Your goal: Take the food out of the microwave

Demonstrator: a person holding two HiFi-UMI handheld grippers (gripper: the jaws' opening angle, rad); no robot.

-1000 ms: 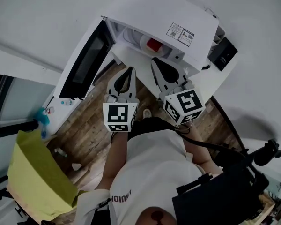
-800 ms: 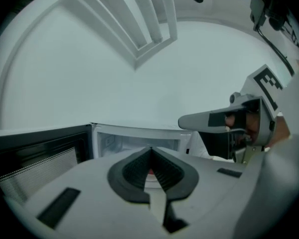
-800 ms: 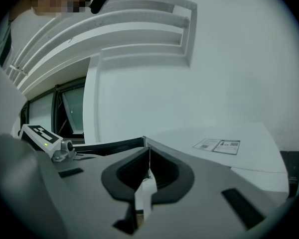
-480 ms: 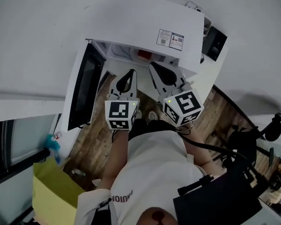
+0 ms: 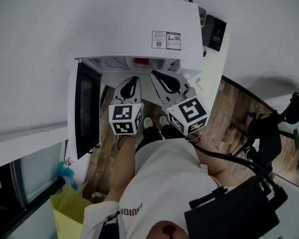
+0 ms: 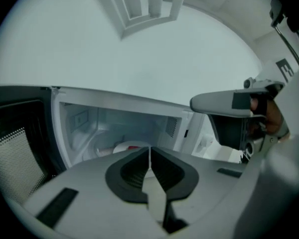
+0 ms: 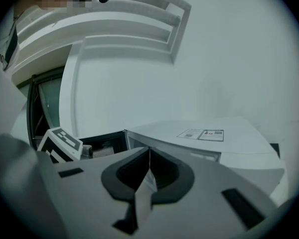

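1. Left gripper (image 6: 149, 149): jaws closed flat against each other with nothing between them. The tips point into the open cavity of the microwave (image 5: 139, 29).
2. Right gripper (image 7: 149, 152): jaws likewise pressed together and empty. In the head view it lies just beside the left gripper, both tips at the front edge of the cavity. Its own camera looks over the microwave's top, not inside.
3. Food (image 6: 131, 147): a red item on a white plate (image 6: 120, 147), on the cavity floor towards the back. Neither gripper touches it.
4. Door (image 5: 87, 108): swung fully open at the left of the head view, with a dark window panel.
5. Surface: the microwave stands on a white counter (image 5: 212, 68). A black box (image 5: 215, 33) is just beside its right end, and a printed label (image 5: 166, 40) sits on its top.
6. Room: a plain white wall (image 5: 30, 44) behind, and a wood-plank floor (image 5: 229, 108) below. A yellow bag (image 5: 70, 215) and a window (image 5: 10, 193) are at the lower left, and dark equipment (image 5: 269, 133) is at the right.
7. Hard to make out: the left jaws cover the front of the plate in the left gripper view. In the head view the microwave's top edge leaves only a red sliver showing. What kind of food it is cannot be told, and the label's print is too small to read.
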